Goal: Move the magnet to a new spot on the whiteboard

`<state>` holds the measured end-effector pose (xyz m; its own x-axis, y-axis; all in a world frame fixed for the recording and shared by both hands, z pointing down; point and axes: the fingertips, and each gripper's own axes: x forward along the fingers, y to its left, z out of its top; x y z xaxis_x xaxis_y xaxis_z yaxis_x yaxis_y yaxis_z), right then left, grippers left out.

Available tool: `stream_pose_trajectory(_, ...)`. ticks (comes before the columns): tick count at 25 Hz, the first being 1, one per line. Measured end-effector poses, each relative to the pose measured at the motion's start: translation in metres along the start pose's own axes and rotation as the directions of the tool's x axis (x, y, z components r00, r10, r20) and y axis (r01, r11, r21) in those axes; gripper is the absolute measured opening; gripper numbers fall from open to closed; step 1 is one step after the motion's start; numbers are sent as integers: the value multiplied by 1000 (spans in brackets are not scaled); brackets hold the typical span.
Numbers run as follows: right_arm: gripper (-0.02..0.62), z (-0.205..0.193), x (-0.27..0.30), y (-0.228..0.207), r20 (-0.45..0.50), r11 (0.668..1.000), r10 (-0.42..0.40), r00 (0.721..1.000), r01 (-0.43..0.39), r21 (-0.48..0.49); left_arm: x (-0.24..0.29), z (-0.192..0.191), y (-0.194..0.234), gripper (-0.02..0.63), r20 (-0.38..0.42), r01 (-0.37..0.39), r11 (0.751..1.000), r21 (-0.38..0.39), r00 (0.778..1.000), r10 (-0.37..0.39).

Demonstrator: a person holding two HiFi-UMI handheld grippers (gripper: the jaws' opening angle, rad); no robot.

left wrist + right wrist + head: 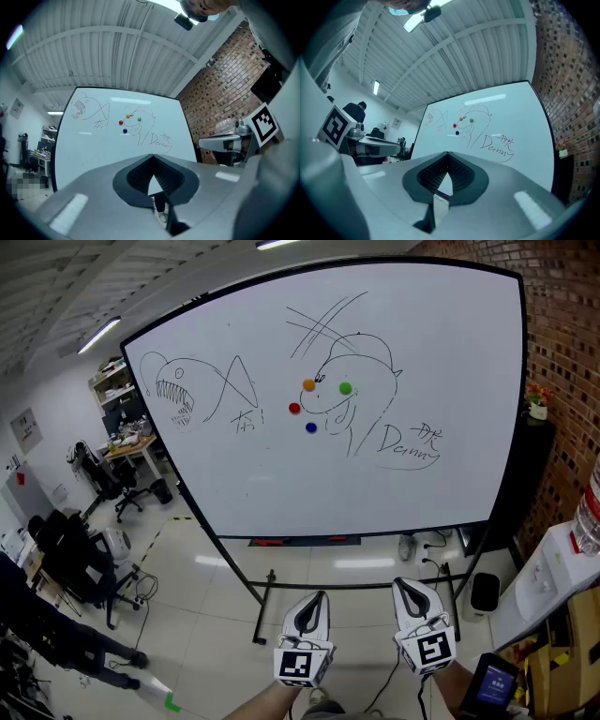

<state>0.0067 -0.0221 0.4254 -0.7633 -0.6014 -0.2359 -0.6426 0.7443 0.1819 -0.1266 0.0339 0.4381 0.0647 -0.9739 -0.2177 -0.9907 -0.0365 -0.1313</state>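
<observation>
The left hand-held gripper (317, 598) and right hand-held gripper (405, 585) are both closed on nothing, well apart from the whiteboard (441, 465), where four magnets (308, 384) (orange, green, red and blue) cluster near its middle, above the stand's crossbar (356, 586), with office chairs (80, 563) at left.

the left grey-and-black two-jaw gripper (320, 598) and the right grey-and-black two-jaw gripper (403, 585) are held low, side by side and apart, both pointing slightly above level. each has its jaws pressed together, nothing between them. forearms (265, 701) show behind them.
</observation>
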Motion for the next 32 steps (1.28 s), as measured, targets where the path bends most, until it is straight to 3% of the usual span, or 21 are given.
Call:
stream_pose_trajectory(5, 5, -3, 29, -9, 3, 1000, -2, 1000, 2, 22, 26, -2, 15, 0, 16, 3, 1000, 3, 1000, -3)
stream_pose_trajectory(10, 6, -14, 78, -14, 10, 999, 11, 1000, -11, -46, 66, -13, 50, 0, 37, 9, 1000, 15, 999, -9)
stream_pose_trajectory(21, 6, -2, 219, -25, 71, 995, -76, 995, 80, -54, 174, -8, 151, 0, 111, 90, 996, 20, 990, -91)
stream_pose_trajectory(25, 6, -10, 259, -26, 56, 987, -115, 992, 120, -109, 204, -11, 185, 0, 125, 126, 992, 10, 984, -126)
stream_pose_trajectory(28, 6, -13, 283, -29, 44, 978, -137, 990, 142, -153, 222, -12, 202, 0, 137, 153, 988, 4, 979, -152)
stream_pose_trajectory(32, 6, -8, 308, -33, 70, 980, -149, 986, 157, -122, 242, -13, 212, 0, 152, 166, 986, 1, 975, -164)
